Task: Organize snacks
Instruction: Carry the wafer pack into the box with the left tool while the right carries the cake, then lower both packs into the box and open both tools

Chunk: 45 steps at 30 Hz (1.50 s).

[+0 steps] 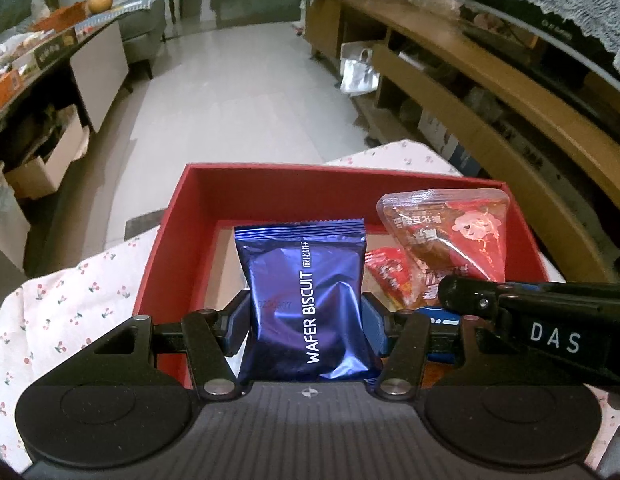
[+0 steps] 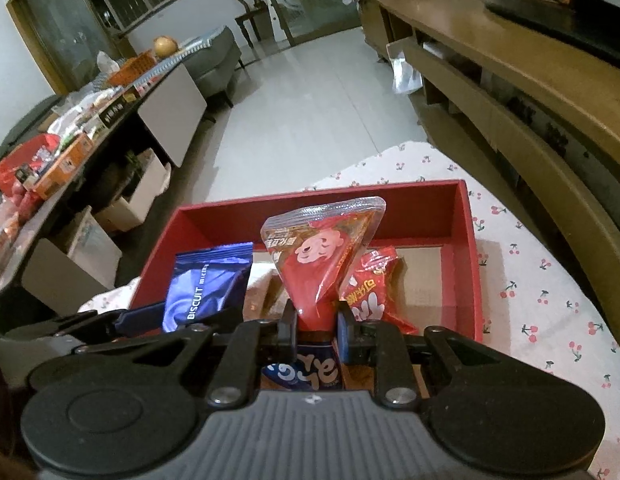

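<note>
My left gripper (image 1: 306,316) is shut on a blue wafer biscuit packet (image 1: 306,292) and holds it upright over the red box (image 1: 178,216). In the right wrist view that blue wafer biscuit packet (image 2: 206,284) hangs at the left over the red box (image 2: 466,264). My right gripper (image 2: 316,326) is shut on the lower corner of a triangular red-and-clear snack pouch (image 2: 318,256), also over the box; the pouch (image 1: 450,240) and the right gripper's arm show at the right of the left wrist view. A red snack packet (image 2: 374,288) and a blue packet (image 2: 306,372) lie inside the box.
The box stands on a white cloth with cherry print (image 2: 550,280). A long wooden cabinet (image 2: 530,92) runs along the right. A dark table crowded with snack boxes (image 2: 70,152) stands at the left, cardboard boxes beneath it. Pale tiled floor (image 1: 246,100) lies beyond.
</note>
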Each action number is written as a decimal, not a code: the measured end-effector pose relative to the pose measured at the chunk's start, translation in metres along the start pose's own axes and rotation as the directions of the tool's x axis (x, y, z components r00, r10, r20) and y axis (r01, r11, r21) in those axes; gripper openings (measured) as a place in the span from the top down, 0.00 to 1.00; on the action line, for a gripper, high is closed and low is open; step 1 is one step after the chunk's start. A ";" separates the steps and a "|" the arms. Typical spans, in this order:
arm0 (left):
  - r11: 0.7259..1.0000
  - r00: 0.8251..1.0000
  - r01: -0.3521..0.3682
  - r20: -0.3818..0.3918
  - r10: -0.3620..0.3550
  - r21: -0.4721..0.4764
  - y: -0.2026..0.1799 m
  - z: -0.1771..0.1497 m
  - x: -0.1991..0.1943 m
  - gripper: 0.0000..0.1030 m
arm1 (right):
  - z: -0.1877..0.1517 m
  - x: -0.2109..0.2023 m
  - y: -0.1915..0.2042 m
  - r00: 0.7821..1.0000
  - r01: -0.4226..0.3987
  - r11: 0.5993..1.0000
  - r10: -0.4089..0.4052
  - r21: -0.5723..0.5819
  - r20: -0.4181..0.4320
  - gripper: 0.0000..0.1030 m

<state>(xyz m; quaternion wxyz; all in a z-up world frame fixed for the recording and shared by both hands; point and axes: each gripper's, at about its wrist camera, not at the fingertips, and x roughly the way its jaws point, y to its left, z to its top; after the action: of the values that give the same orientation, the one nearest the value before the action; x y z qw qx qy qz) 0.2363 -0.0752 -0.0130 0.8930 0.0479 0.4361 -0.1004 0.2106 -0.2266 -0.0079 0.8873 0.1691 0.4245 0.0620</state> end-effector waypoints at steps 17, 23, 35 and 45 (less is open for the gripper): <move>0.998 0.996 -0.054 -0.068 0.055 0.016 0.000 -0.013 0.026 0.38 | -0.009 0.030 -0.001 0.997 0.043 0.999 -0.045 -0.029 -0.065 0.74; 0.997 0.995 -0.072 -0.074 0.074 0.029 -0.001 -0.015 0.029 0.35 | -0.010 0.034 -0.002 0.996 0.056 0.998 -0.059 -0.039 -0.074 0.71; 0.996 0.995 -0.083 -0.051 0.084 0.030 0.003 -0.014 0.017 0.25 | -0.009 0.025 -0.003 0.995 0.078 0.995 -0.080 -0.056 -0.052 0.63; 0.997 0.997 -0.076 -0.013 0.076 0.002 0.008 -0.011 -0.006 0.20 | -0.008 0.004 0.007 0.997 0.080 0.993 -0.079 -0.086 0.019 0.58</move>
<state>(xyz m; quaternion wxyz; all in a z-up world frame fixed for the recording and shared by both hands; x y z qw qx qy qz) 0.2257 -0.0647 -0.0147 0.8932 0.0657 0.4399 -0.0665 0.2073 -0.2168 -0.0132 0.8988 0.1141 0.4211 0.0438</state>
